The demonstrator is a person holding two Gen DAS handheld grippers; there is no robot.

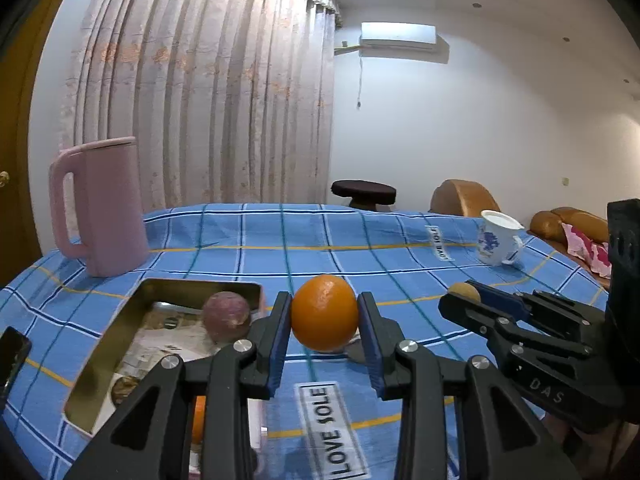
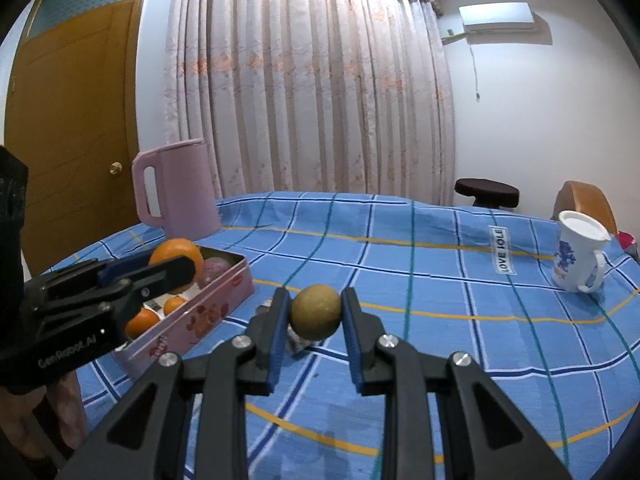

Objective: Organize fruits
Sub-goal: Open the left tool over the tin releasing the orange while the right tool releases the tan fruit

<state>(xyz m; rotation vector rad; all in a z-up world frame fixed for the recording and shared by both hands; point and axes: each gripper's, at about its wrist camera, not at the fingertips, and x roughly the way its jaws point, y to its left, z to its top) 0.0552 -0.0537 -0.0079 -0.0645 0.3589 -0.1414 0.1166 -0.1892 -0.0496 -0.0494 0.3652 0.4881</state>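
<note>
1. The landmark is the pink tin box, which stands open on the blue checked tablecloth at the left side of the table.
2. The left gripper is clenched on an orange; both blue pads press on the sides of the fruit. The orange is held in the air just to the right of the tin box, close to its near right corner, and a little above the cloth.
3. The right gripper is clenched on a small round yellow-brown fruit. This fruit is also lifted from the cloth, further to the right of the tin box than the orange.
4. Inside the tin box lie a purple round fruit near the far right wall, and some smaller orange fruits nearer to the front. How many of them there are cannot be told, because the left gripper covers a part of the box.
5. A pink kettle with a handle stands upright behind the tin box, touching the cloth.
6. A white mug with a blue flower pattern stands well apart from the tin box, at the far right side of the table.
7. Labels with the words LOVE SOLE are printed on the cloth to the right of the box.
</note>
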